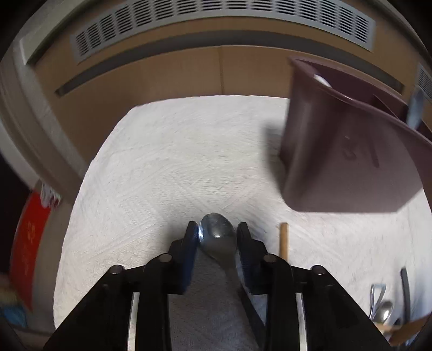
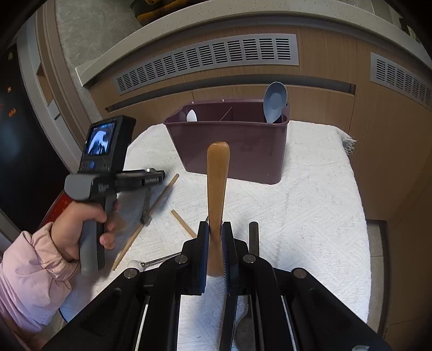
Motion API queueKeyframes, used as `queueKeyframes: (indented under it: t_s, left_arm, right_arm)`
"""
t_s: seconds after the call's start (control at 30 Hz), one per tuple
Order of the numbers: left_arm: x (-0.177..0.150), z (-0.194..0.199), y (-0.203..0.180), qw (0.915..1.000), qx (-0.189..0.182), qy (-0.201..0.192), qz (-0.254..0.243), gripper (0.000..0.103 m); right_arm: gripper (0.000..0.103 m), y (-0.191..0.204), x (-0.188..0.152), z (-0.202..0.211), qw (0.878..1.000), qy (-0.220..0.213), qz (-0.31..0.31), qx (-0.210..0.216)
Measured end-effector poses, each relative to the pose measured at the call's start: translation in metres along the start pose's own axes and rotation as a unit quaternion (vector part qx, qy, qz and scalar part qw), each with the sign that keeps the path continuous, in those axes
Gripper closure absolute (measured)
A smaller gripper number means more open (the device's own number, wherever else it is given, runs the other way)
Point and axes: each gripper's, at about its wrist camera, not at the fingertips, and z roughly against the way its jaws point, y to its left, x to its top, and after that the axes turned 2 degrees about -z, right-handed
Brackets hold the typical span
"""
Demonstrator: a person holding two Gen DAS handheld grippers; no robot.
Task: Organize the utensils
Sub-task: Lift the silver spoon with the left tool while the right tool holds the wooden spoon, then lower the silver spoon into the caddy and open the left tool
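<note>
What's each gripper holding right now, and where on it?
The left gripper is shut on a metal spoon, pinched at the sides of its bowl. The right gripper is shut on a wooden handle, gripped low on its shaft.

Home kitchen: wood-look cabinets [image 2: 318, 113] with vent grilles [image 2: 210, 58], stone countertop [image 2: 243, 16], towel-covered surface [image 2: 310, 210].

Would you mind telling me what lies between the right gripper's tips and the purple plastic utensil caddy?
In the right wrist view, only bare white textured towel, crossed above by the wooden handle the right gripper grips, pointing toward the purple plastic utensil caddy.
</note>
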Motion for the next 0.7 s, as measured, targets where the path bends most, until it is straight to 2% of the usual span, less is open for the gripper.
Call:
queueKeyframes:
  t_s: [0.13, 0.27, 0.43, 0.7]
  left_arm:
    - [-0.020, 0.027, 0.010, 0.9969, -0.070, -0.037, 0.006, 0.073]
    - [-0.044, 0.072, 0.020, 0.9891, -0.126, -0.077, 0.007, 0.073]
    - [-0.056, 0.116, 0.025, 0.9810, -0.151, -0.122, 0.007, 0.073]
    - [-0.045, 0.143, 0.022, 0.9735, -0.166, -0.158, -0.003, 0.074]
  right_arm:
    - [0.095, -0.003, 0.001, 0.004, 1.000, -0.005, -0.009, 0.012]
    - [0.095, -0.003, 0.002, 0.007, 1.000, -0.008, -0.011, 0.013]
    - [0.095, -0.002, 0.003, 0.009, 1.000, -0.008, -0.015, 0.013]
    - [0.095, 0.003, 0.006, 0.020, 1.000, -0.018, -0.008, 0.006]
